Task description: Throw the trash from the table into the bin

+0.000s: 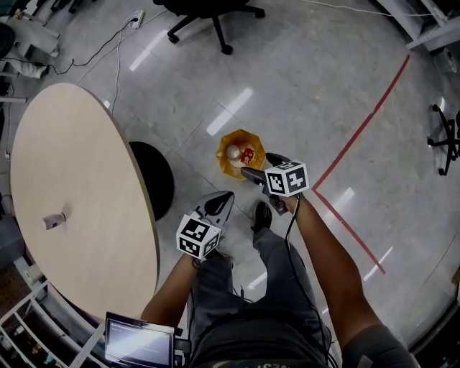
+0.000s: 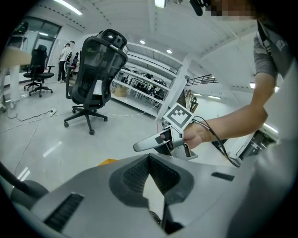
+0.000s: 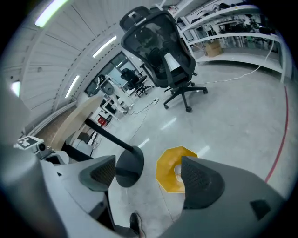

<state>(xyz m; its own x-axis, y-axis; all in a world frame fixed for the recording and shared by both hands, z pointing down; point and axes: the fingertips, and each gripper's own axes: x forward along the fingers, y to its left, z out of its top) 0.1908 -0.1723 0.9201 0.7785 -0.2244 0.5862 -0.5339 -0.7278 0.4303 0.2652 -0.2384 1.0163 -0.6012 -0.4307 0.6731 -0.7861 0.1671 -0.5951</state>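
Note:
A yellow bin (image 1: 237, 142) stands on the floor with a white ball and a red scrap inside. My right gripper (image 1: 259, 165) hangs open just over its near rim, nothing between the jaws. In the right gripper view the bin (image 3: 168, 172) shows between the spread jaws of that gripper (image 3: 148, 169). My left gripper (image 1: 224, 198) is shut and empty, held off the table's edge and pointing toward the bin; in its own view the jaws of the left gripper (image 2: 149, 160) meet in a V. A small grey piece of trash (image 1: 54, 220) lies on the oval table (image 1: 86, 158).
The table's black round base (image 1: 154, 176) sits on the floor left of the bin. An office chair (image 1: 212, 14) stands farther off. A red tape line (image 1: 359, 129) crosses the floor at right. A laptop (image 1: 140, 339) shows at the bottom edge.

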